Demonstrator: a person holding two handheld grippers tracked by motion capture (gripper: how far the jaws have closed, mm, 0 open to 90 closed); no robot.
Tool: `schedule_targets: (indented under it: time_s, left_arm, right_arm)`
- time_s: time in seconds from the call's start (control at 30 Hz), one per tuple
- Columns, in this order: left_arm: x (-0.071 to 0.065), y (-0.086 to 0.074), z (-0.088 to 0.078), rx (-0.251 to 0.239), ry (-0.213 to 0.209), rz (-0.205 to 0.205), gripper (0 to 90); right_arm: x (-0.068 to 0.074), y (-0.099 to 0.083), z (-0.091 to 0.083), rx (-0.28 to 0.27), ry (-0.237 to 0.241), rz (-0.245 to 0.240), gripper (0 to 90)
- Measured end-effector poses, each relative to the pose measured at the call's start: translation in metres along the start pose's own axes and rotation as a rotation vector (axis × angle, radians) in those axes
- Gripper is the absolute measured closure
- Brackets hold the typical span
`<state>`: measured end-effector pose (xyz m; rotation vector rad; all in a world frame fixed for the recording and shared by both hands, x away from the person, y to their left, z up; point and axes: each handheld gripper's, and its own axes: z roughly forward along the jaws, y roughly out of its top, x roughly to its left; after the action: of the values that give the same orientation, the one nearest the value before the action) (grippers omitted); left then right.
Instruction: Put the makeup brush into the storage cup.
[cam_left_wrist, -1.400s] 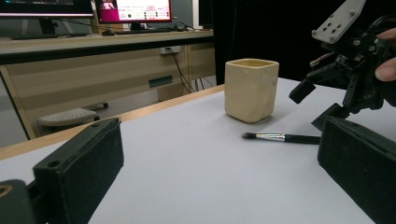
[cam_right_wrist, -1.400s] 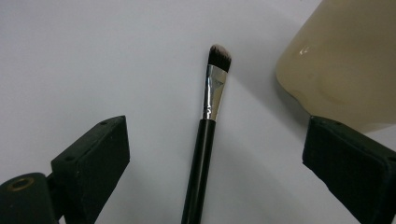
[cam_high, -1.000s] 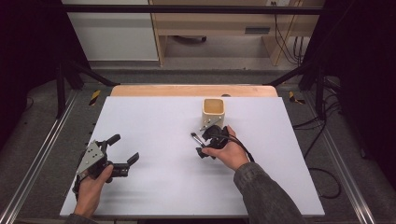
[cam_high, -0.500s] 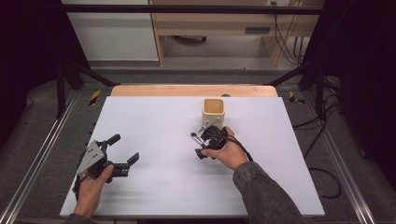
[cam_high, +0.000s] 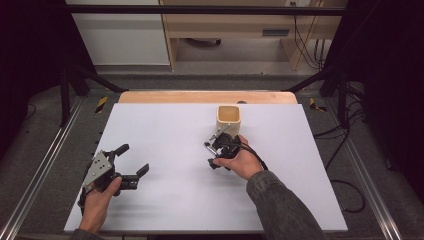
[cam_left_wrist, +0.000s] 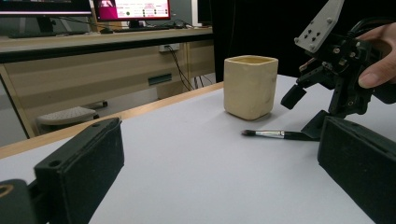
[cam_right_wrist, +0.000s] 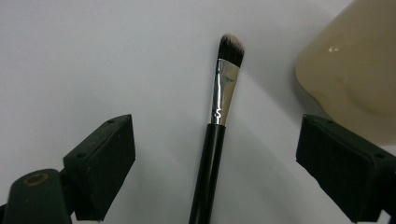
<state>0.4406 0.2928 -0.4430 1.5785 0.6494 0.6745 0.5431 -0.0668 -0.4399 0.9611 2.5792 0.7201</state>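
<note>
The right claw (cam_right_wrist: 212, 186) hangs spread over the brush (cam_right_wrist: 219, 135), its jaws having just narrowed a little without touching it. The brush, with black handle, silver ferrule and dark pale-tipped bristles, lies flat on the surface (cam_high: 165, 130) just before the cup (cam_high: 230, 120). The left claw (cam_high: 131, 162) gapes empty, well left of the cup.

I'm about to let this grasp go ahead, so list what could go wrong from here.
1. The makeup brush lies flat on the white table between the right gripper's open jaws, which have just been closing a little; its thin round handle could roll or slip out as they pinch.
2. The beige cup stands close beside that gripper; one jaw could nudge or tip it.
3. With the jaws pointing down at the table, the pads may scrape it.
</note>
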Motion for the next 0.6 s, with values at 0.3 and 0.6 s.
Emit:
schedule_targets:
  time_s: [0.3, 0.6]
  left_arm:
    - [-0.0002, 0.0002, 0.0001, -0.001, -0.001, 0.001, 0.3]
    - [-0.0002, 0.0001, 0.0003, 0.001, -0.001, 0.002, 0.4]
  right_arm:
    - [-0.0019, 0.0031, 0.0075, 0.023, 0.004, 0.008, 13.4]
    - [-0.0049, 0.0047, 0.0099, 0.024, 0.005, 0.033, 17.3]
